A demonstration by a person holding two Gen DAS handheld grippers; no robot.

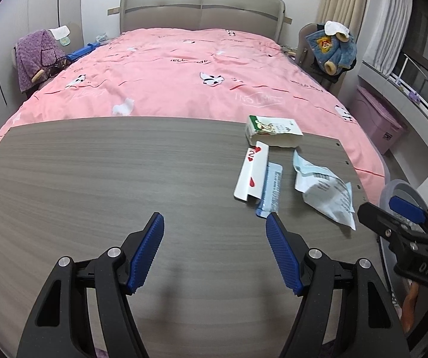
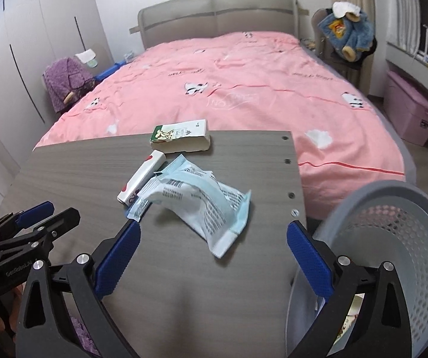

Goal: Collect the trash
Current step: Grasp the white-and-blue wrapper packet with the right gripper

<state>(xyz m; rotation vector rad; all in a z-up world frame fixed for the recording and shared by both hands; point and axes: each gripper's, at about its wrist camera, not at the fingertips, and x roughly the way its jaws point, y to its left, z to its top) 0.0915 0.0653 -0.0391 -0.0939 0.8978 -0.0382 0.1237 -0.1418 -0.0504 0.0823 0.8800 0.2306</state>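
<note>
Grey-wood tabletop (image 2: 64, 173): trash near right edge — carton (image 2: 181, 137), card box (image 2: 140, 179), pale-blue wrapper (image 2: 196, 203). Left gripper (image 1: 215, 250) spread, empty, over bare wood; right gripper (image 2: 214, 256) spread wide, wrapper just ahead, untouched. Grey basket (image 2: 408, 238) beside right edge

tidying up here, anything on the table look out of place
Yes: litter sits on the board's right side: a crumpled white-and-blue wrapper, a small carton, a flat white box and a thin blue sachet.

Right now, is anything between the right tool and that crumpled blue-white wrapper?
Nothing visible. The right tool stands open with the wrapper lying just ahead between its fingers on the bare board. The basket sits to its right.
</note>
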